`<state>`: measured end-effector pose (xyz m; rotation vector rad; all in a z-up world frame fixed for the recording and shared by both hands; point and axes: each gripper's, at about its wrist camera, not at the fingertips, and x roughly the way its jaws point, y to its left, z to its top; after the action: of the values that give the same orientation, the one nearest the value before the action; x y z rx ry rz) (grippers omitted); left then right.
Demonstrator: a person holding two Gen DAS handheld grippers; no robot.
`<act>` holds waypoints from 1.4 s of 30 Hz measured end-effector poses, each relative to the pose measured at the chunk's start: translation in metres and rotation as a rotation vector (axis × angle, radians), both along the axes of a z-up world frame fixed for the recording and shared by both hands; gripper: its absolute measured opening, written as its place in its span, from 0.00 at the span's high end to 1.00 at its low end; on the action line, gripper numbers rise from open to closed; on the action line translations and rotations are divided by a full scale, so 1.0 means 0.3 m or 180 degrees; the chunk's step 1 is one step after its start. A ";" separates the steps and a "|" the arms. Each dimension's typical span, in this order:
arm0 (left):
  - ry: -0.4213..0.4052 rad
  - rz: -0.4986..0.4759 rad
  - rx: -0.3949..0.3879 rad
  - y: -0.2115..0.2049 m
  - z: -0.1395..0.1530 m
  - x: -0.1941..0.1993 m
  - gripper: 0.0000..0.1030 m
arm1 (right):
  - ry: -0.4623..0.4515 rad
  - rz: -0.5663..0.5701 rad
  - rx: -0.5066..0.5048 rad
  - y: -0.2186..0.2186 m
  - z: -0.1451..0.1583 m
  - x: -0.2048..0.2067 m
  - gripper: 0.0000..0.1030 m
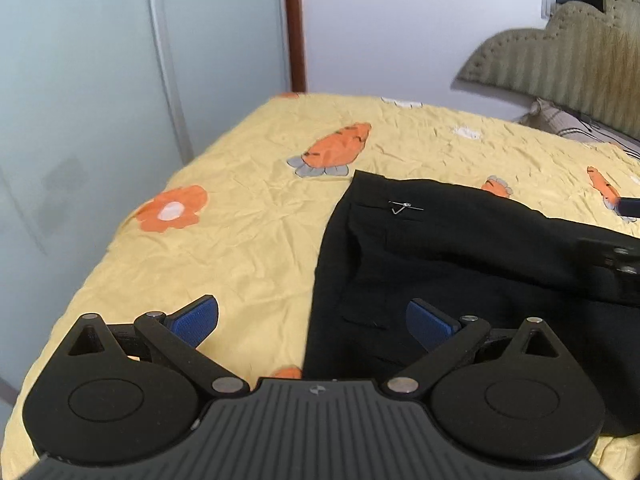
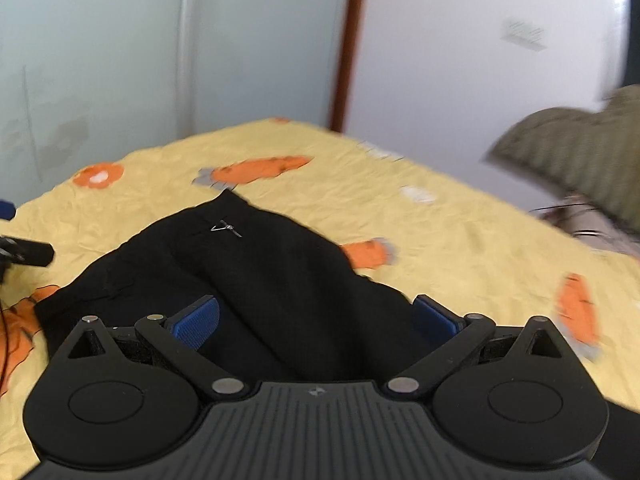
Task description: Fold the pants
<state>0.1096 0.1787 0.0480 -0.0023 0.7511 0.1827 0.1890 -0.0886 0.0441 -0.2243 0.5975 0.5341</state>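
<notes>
Black pants (image 1: 460, 264) lie folded in a compact pile on the yellow bed sheet (image 1: 248, 216), a small silver logo (image 1: 404, 208) facing up. My left gripper (image 1: 312, 322) is open and empty, hovering over the pile's left edge. In the right wrist view the pants (image 2: 272, 280) lie just ahead of my right gripper (image 2: 316, 320), which is open and empty above the pile's near side. The right gripper's black body shows at the far right of the left wrist view (image 1: 616, 260). The left gripper's tip shows at the left edge of the right wrist view (image 2: 24, 254).
The sheet has orange carrot (image 1: 340, 148) and flower prints (image 1: 172, 210). A padded olive headboard (image 1: 568, 68) and a pillow (image 1: 568, 124) are at the right. Pale wardrobe doors (image 1: 100, 80) stand beyond the bed's left edge. A white wall (image 1: 400, 28) is behind.
</notes>
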 end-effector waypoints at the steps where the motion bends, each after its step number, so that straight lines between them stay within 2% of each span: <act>1: 0.0032 -0.0015 -0.0047 0.025 0.003 0.033 0.01 | 0.0050 0.0095 0.0003 0.006 -0.013 0.049 0.00; 4: 0.0124 -0.0091 -0.0171 0.065 0.007 0.130 0.02 | 0.0178 0.0303 0.0004 0.041 -0.057 0.213 0.00; 10: 0.0386 -0.0254 -0.0531 0.099 -0.014 0.304 0.02 | 0.0692 0.0584 0.0289 0.100 -0.121 0.502 0.01; 12: 0.0516 -0.0258 -0.0572 0.088 -0.025 0.363 0.08 | 0.0910 0.0654 0.0384 0.120 -0.151 0.586 0.08; 15: 0.0664 -0.0340 -0.0678 0.077 -0.035 0.460 0.15 | 0.1272 0.0681 0.0437 0.140 -0.206 0.681 0.22; 17: 0.0758 -0.0372 -0.0721 0.065 -0.040 0.525 0.17 | 0.1388 0.0757 0.0447 0.150 -0.236 0.702 0.36; 18: 0.0771 -0.0404 -0.0722 0.057 -0.041 0.554 0.17 | 0.1355 0.0840 0.0430 0.152 -0.232 0.694 0.48; 19: 0.0774 -0.0399 -0.0663 0.046 -0.042 0.589 0.18 | 0.1361 0.0915 0.0423 0.153 -0.228 0.687 0.72; 21: 0.0726 -0.0429 -0.0478 0.023 -0.041 0.642 0.22 | 0.1181 0.0923 0.0250 0.159 -0.216 0.655 0.87; 22: 0.0689 -0.0478 -0.0352 0.012 -0.042 0.672 0.22 | 0.1044 0.0940 0.0129 0.163 -0.207 0.629 0.88; 24: 0.0730 -0.0420 -0.0288 0.015 -0.052 0.726 0.39 | 0.0689 0.0987 -0.0039 0.171 -0.180 0.555 0.89; 25: 0.0814 -0.0368 -0.0411 0.026 -0.060 0.749 0.38 | 0.0509 0.1028 -0.0141 0.177 -0.167 0.521 0.89; 28: 0.1057 -0.0302 -0.1061 0.063 -0.086 0.805 0.38 | -0.0059 0.1151 -0.0475 0.211 -0.146 0.397 0.90; 30: 0.1052 -0.0183 -0.1400 0.079 -0.087 0.821 0.37 | -0.0305 0.1211 -0.0633 0.226 -0.143 0.333 0.90; 34: 0.1008 0.0058 -0.1617 0.079 -0.087 0.848 0.36 | -0.0714 0.1298 -0.0845 0.237 -0.138 0.217 0.90; 39: 0.1143 0.0195 -0.2383 0.100 -0.130 0.890 0.36 | -0.0983 0.1380 -0.0893 0.213 -0.120 0.113 0.90; 41: 0.1182 0.0276 -0.2460 0.090 -0.145 0.898 0.38 | -0.1062 0.1386 -0.0907 0.203 -0.109 0.081 0.90; 42: 0.1205 0.0313 -0.2480 0.085 -0.152 0.898 0.42 | -0.1078 0.1376 -0.0908 0.207 -0.106 0.074 0.90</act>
<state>0.3791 0.2043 0.0026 -0.7631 1.1623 -0.0285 0.2113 -0.0264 0.0124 -0.7104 0.2890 0.8066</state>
